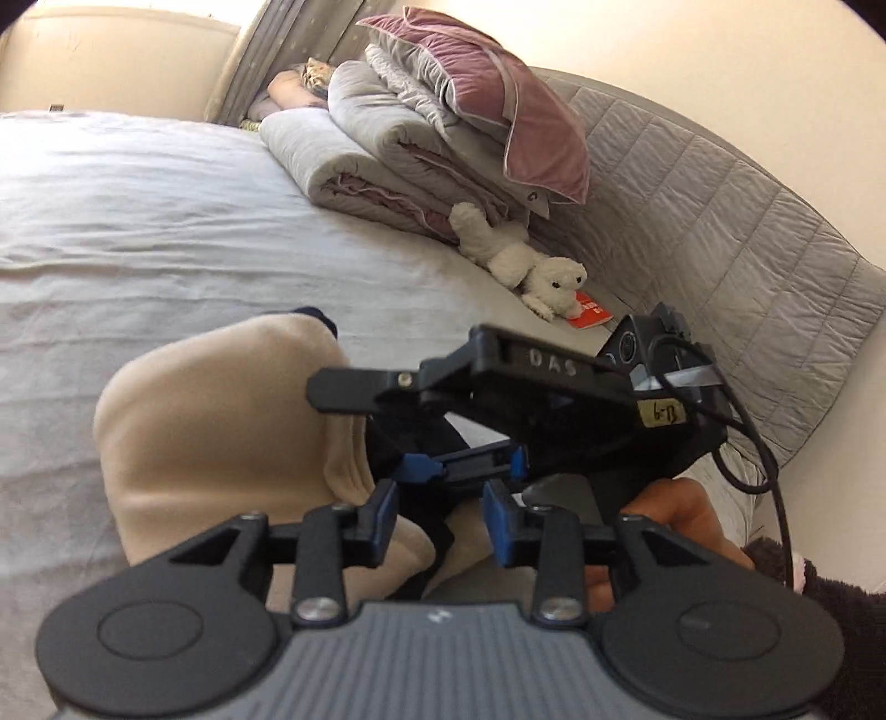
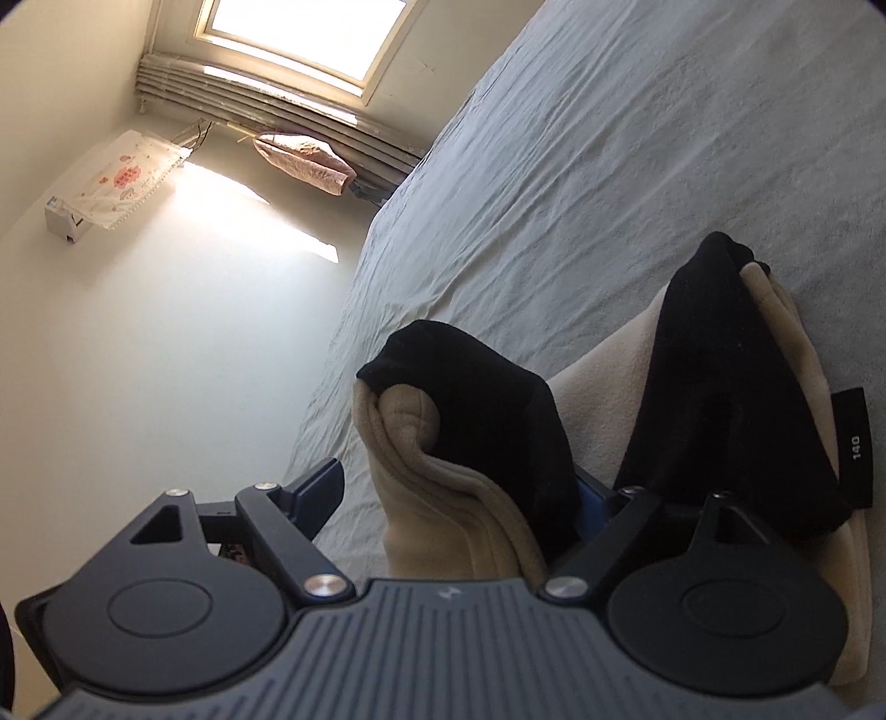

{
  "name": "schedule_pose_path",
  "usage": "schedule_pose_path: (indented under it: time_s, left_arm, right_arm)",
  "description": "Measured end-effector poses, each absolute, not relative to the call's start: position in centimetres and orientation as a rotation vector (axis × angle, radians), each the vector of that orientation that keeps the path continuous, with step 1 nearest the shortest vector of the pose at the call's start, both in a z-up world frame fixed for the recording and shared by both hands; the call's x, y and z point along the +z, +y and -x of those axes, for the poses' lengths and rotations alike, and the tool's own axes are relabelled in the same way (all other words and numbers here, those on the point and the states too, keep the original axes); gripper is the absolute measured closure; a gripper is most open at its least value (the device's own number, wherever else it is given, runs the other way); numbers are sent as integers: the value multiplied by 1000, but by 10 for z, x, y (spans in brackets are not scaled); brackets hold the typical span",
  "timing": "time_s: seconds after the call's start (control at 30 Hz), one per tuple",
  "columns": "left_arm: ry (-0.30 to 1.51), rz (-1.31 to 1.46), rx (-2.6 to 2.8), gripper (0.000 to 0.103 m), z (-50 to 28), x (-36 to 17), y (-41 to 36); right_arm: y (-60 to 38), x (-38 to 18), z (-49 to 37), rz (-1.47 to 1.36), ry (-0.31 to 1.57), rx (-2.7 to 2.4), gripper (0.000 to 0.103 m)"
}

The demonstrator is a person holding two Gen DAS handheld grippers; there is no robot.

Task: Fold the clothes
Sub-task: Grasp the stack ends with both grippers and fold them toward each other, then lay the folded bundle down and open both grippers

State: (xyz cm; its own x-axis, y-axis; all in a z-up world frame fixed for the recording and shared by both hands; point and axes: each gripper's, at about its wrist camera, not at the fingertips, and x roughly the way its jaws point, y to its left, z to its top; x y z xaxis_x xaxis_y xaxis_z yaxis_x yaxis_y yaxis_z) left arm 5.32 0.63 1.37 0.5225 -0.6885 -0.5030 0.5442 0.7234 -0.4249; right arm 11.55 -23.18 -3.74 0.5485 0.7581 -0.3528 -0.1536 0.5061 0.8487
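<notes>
A beige fleece garment with black trim (image 1: 221, 432) lies bunched on the bed sheet (image 1: 138, 221). My left gripper (image 1: 440, 520) hangs just above it, jaws apart, with beige and black cloth between the blue pads. The right gripper's body (image 1: 554, 382) crosses in front of it, a hand behind. In the right wrist view the garment (image 2: 459, 498) is folded over, black lining (image 2: 714, 387) up, with a "140" tag (image 2: 855, 448). My right gripper (image 2: 459, 498) stands wide open, and the fabric lies between its fingers.
Folded grey quilts (image 1: 376, 149) and a pink pillow (image 1: 493, 94) are stacked by the padded headboard (image 1: 720, 221). A white plush toy (image 1: 531, 266) and a red booklet (image 1: 592, 313) lie below them. A wall, window (image 2: 299, 22) and radiator (image 2: 277, 105) border the bed.
</notes>
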Motion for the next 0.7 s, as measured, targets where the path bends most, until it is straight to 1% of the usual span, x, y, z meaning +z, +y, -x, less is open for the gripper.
schedule_pose_path:
  time_s: [0.03, 0.13, 0.17, 0.27, 0.37, 0.43, 0.53, 0.6, 0.7]
  left_arm:
    - [689, 216, -731, 65, -51, 17, 13]
    - [654, 192, -675, 65, -48, 22, 33]
    - [632, 179, -653, 65, -48, 23, 39]
    - [549, 135, -571, 65, -50, 24, 47]
    - [485, 118, -501, 69, -59, 22, 47]
    - [443, 137, -487, 77, -66, 20, 43]
    - [398, 169, -482, 81, -76, 17, 33]
    - [396, 173, -498, 82, -81, 11, 23]
    - [415, 154, -504, 85, -89, 1, 8]
  right_arm:
    - [-227, -36, -115, -827, 803, 623, 19]
    - [-213, -33, -113, -701, 787, 599, 32]
    - [-210, -33, -112, -676, 788, 591, 42]
    - [-212, -38, -110, -704, 812, 588, 80]
    - [-230, -40, -112, -828, 835, 579, 83]
    - [-247, -41, -115, -933, 845, 568, 84]
    - [-274, -47, -116, -1079, 861, 542, 84]
    - [-292, -50, -117, -1176, 870, 524, 84]
    - [-315, -50, -115, -1227, 861, 498, 84]
